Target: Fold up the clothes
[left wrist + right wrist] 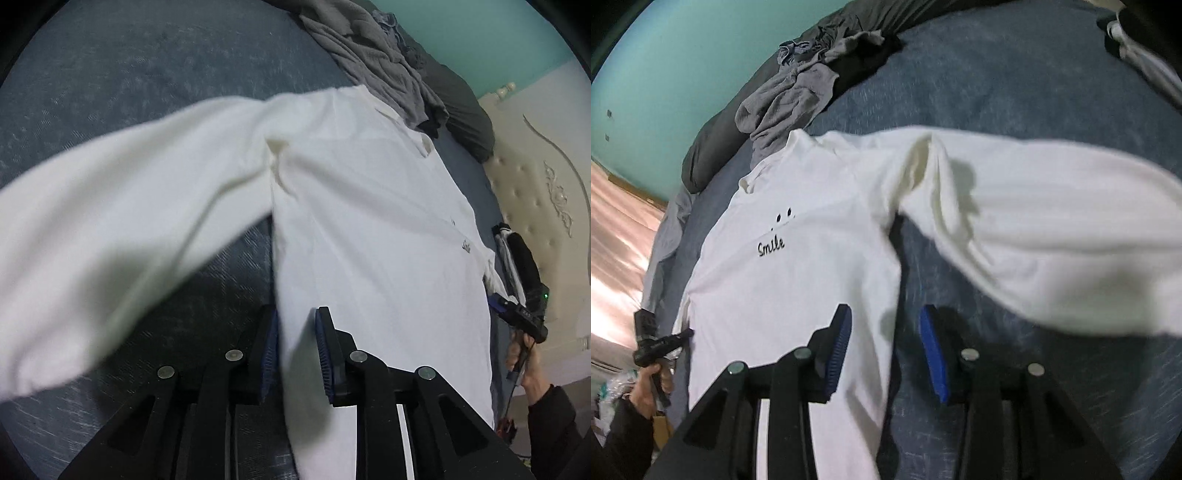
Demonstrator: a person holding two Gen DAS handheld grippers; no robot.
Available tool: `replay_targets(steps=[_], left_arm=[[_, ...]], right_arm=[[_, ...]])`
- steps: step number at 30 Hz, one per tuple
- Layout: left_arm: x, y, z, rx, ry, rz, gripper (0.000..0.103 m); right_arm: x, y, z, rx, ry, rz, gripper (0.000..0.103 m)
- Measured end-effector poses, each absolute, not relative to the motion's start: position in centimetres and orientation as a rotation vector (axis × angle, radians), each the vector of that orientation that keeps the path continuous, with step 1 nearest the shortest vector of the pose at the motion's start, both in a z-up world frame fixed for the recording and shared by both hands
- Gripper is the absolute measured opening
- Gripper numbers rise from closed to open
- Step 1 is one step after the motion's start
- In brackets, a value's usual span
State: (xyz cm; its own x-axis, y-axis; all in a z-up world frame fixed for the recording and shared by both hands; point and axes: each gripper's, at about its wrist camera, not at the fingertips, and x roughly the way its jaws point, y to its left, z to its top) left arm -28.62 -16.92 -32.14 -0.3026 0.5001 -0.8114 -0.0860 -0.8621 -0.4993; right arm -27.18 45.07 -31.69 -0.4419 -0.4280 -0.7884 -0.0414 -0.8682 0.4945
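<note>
A white long-sleeve shirt (369, 221) (798, 280) with "Smile" printed on the chest lies face up on a blue bed (129, 74) (997, 74). One sleeve (110, 221) (1052, 240) stretches out to each side and looks blurred. My left gripper (297, 354) is low over the shirt's left side near the hem, its blue pads apart with the side edge of the fabric between them. My right gripper (886, 350) is open, straddling the shirt's right side edge. Each gripper also shows small in the other view, held by a hand (524, 317) (661, 343).
A heap of grey clothes (369, 48) (790, 99) lies beyond the collar against a dark rolled blanket (465, 110). A cream padded headboard (535, 184) stands past the bed edge. A striped dark garment (1145, 55) lies at the far corner. The wall is teal.
</note>
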Motion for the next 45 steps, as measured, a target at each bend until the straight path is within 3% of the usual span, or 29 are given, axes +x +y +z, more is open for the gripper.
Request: replay_targets(steps=[2, 3, 5, 8, 23, 27, 31, 40, 41, 42, 43, 44, 45], left_arm=[[-28.3, -16.6, -32.3, -1.577, -0.492, 2.214, 0.015], [-28.2, -16.6, -32.4, -1.578, -0.492, 2.212, 0.004], [-28.0, -16.7, -32.5, -1.579, -0.488, 2.209, 0.003], [-27.8, -16.8, -32.0, -1.567, -0.463, 2.223, 0.002], [-28.0, -17.9, -31.7, -1.595, -0.487, 2.256, 0.003], [-27.4, -18.2, -31.2, -1.602, -0.494, 2.251, 0.01], [-26.1, -18.6, -30.5, -1.615, -0.489, 2.227, 0.013], [-22.3, -17.3, -32.1, -1.682, -0.412, 2.093, 0.017], [-22.0, -17.2, -32.3, -1.684, -0.408, 2.088, 0.016], [-21.8, -17.2, -32.5, -1.687, -0.404, 2.088, 0.016], [-21.6, -17.2, -32.6, -1.689, -0.402, 2.087, 0.01], [-21.5, -17.2, -32.7, -1.691, -0.402, 2.086, 0.002], [-21.4, -17.3, -32.7, -1.691, -0.399, 2.089, 0.002]], right_arm=[[-27.5, 44.6, -32.2, 1.535, -0.661, -2.373, 0.036], [-27.7, 44.3, -32.4, 1.541, -0.653, -2.363, 0.031], [-27.7, 43.7, -32.4, 1.544, -0.612, -2.366, 0.01], [-27.7, 43.0, -32.1, 1.55, -0.542, -2.384, 0.002], [-26.8, 44.6, -31.6, 1.543, -0.557, -2.506, 0.001], [-26.4, 44.9, -31.1, 1.518, -0.661, -2.46, 0.005], [-24.9, 45.3, -30.5, 1.537, -0.673, -2.414, 0.033], [-21.8, 43.4, -32.4, 1.633, -0.555, -2.298, 0.032], [-21.6, 43.2, -32.6, 1.638, -0.544, -2.296, 0.03], [-21.4, 43.3, -32.7, 1.639, -0.539, -2.301, 0.019], [-21.4, 43.4, -32.6, 1.639, -0.537, -2.309, 0.011], [-21.3, 43.5, -32.6, 1.638, -0.535, -2.318, 0.007], [-21.2, 43.7, -32.5, 1.632, -0.539, -2.325, 0.006]])
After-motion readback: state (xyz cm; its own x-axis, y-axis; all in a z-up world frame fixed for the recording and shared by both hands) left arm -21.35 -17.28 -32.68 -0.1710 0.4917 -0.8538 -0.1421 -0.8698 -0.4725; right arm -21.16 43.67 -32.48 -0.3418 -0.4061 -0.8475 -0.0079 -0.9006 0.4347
